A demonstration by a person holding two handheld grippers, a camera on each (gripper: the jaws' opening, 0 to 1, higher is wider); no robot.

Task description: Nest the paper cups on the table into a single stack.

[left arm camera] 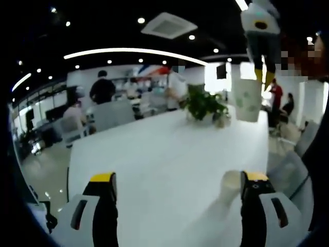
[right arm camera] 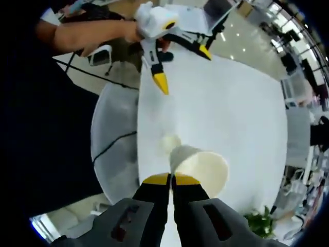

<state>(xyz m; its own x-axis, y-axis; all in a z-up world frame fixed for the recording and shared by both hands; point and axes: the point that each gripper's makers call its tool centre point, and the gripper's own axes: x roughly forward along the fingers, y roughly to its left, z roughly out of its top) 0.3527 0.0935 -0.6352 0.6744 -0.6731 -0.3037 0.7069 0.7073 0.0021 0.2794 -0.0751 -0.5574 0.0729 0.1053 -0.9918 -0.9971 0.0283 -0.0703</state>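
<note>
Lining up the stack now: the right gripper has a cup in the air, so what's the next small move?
Probably lower the right gripper straight down. Its fingers are pinched shut on the held cup, and the cup on the table appears almost directly beneath. The open left gripper is beside that cup and could steady it.

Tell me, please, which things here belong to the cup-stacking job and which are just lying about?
Job in hand:
- held paper cup, pinched at its rim by the right gripper
- second paper cup, on the white table
- left gripper, open

Just lying about:
- potted plant
- chairs
- people in the background
</note>
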